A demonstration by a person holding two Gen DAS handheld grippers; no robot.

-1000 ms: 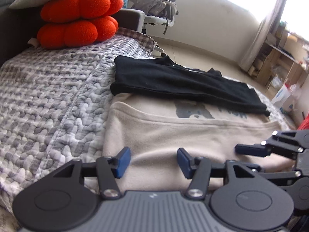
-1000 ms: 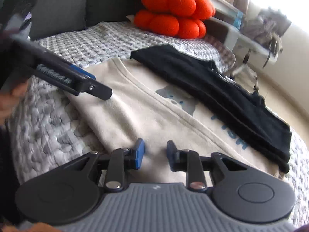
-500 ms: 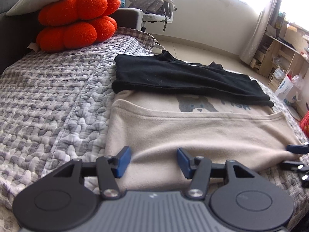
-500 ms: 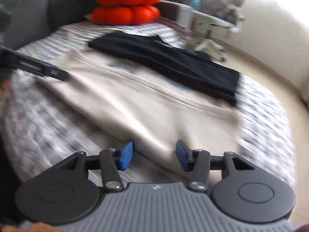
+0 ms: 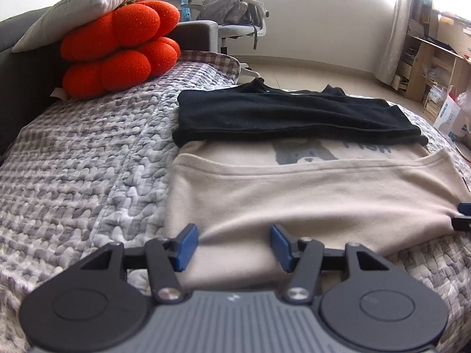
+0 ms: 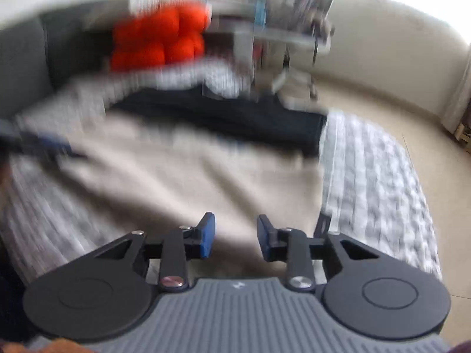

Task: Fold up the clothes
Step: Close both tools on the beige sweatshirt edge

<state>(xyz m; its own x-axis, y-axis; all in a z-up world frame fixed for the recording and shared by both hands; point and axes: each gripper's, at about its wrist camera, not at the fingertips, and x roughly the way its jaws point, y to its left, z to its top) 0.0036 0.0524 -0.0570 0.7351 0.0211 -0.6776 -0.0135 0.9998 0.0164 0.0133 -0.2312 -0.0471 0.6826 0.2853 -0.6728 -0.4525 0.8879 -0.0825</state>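
Now the left gripper (image 5: pixel 231 245) hovers spread over the beige shirt's (image 5: pixel 309 194) near edge; the right gripper (image 6: pixel 235 239) — jaws closing, pads not yet pinching — sits above its corner; a black garment (image 5: pixel 288 117) lies beyond.

A beige sweatshirt (image 5: pixel 309 194) lies flat on the bed, its near part folded over so a hemmed edge runs left to right across the middle. Beyond that edge a grey animal print and blue lettering show. A black garment (image 5: pixel 288 117), folded into a long flat band, lies along the beige one's far side, overlapping its far edge.
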